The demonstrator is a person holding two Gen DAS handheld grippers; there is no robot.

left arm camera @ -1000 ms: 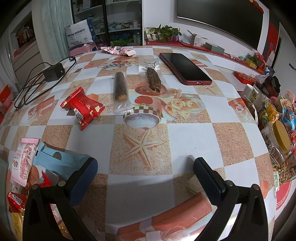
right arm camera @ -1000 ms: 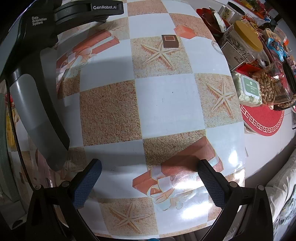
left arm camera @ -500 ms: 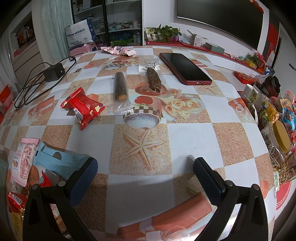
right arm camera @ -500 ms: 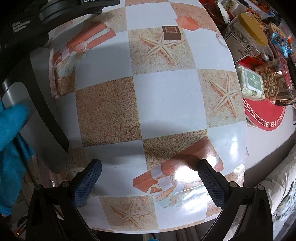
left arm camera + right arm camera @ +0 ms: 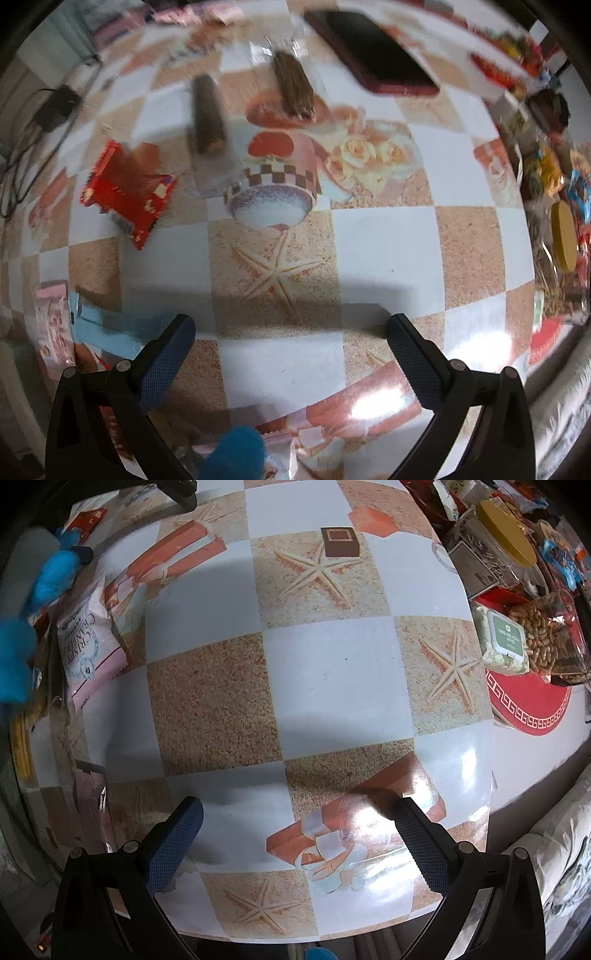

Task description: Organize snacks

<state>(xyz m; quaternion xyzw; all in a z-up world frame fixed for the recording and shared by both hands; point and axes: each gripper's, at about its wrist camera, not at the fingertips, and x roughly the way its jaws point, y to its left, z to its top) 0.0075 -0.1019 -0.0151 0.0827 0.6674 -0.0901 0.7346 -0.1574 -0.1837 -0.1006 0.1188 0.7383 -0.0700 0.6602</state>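
Both claws hang wide open and empty above the checked starfish-print tablecloth (image 5: 388, 243). Ahead and left of the left claw (image 5: 291, 339) lies a crinkly red foil snack packet (image 5: 127, 192), with two dark snack bars in clear wrappers (image 5: 208, 114) further ahead. To grasp well, the left claw probably should straddle the packet's narrow width, while the right claw (image 5: 299, 830) waits over bare cloth.

The right gripper (image 5: 295, 834) hangs wide apart over the bare tabletop (image 5: 325, 672); a pink cranberry packet (image 5: 88, 642) lies at its left edge.
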